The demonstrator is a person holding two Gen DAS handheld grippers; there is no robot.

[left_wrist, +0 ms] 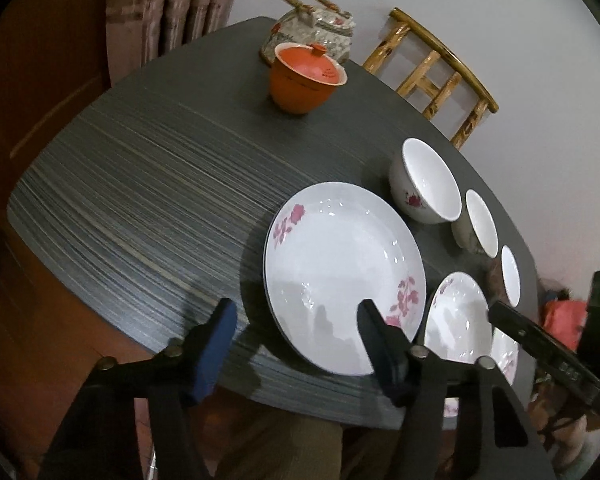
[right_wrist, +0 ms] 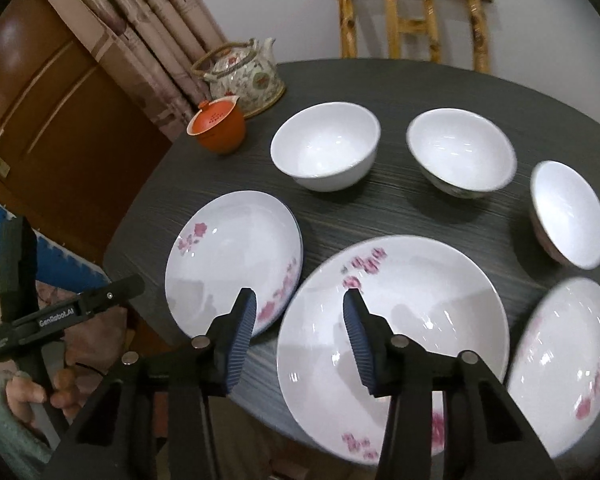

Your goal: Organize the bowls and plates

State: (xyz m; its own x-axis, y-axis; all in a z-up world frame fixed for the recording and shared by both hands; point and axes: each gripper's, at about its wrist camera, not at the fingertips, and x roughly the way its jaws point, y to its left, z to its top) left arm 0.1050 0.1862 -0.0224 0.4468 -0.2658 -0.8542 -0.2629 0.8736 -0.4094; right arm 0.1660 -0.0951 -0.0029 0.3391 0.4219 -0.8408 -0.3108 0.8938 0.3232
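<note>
Jaws of left gripper (left_wrist: 296, 320) and right gripper (right_wrist: 300, 312): spread, nothing between. Three plates (right_wrist: 396, 320), three bowls (right_wrist: 326, 146) on grey counter (right_wrist: 340, 220); left plate (right_wrist: 232, 256) possibly stacked.

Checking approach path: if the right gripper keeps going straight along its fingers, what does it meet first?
Probably the large floral plate: the right gripper points down at its left rim with open, empty jaws. Depth is unclear.

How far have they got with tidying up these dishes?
Hardly started. Nothing is stacked: three flowered plates lie side by side and three white bowls stand apart behind them on the dark table. The left gripper and right gripper are open above the plates, holding nothing. All the sorting is left.
</note>
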